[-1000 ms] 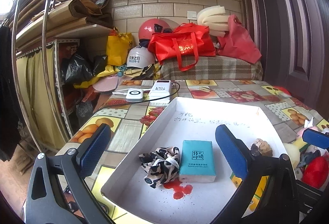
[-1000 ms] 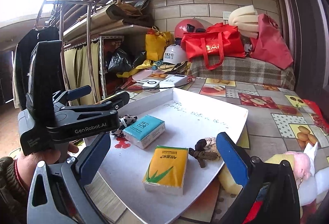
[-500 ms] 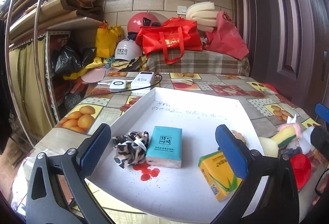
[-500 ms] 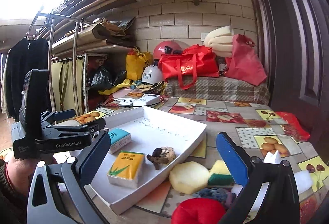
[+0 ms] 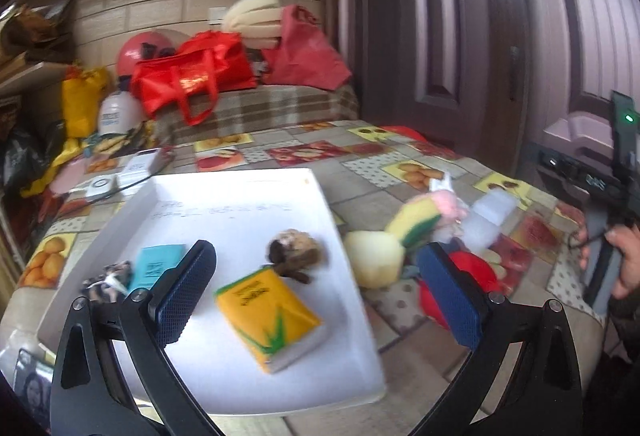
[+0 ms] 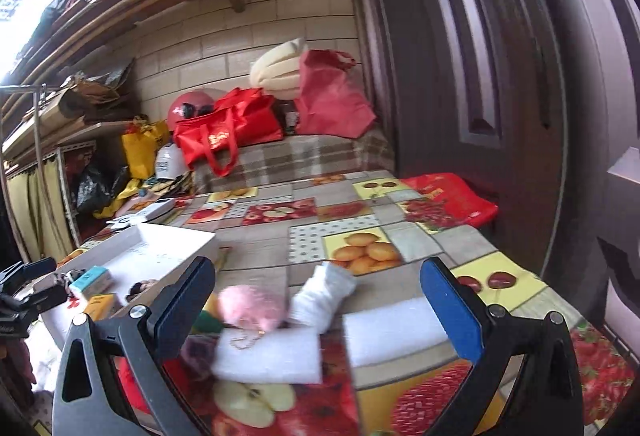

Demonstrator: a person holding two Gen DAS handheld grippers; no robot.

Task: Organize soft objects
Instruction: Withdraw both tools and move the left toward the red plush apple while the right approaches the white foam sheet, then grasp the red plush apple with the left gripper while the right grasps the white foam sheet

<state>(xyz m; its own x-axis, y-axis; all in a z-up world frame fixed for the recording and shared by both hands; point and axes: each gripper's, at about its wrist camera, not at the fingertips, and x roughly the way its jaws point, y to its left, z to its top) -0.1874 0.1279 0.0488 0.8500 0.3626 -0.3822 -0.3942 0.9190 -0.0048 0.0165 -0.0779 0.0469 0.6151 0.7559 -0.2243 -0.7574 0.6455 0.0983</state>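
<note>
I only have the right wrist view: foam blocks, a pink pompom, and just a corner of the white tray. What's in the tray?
Observer: Four things lie in the white tray: a yellow tissue pack, a teal pack, a black-and-white scrunchie and a brown fuzzy piece.
Operator: Is the left tool holding anything?
Observer: No. The left tool is open and empty, above the tray's near half.
Operator: Anything loose beside the tray that I'm missing?
Observer: A pale round sponge lies on the table just outside the tray, on your tool's side.
</note>
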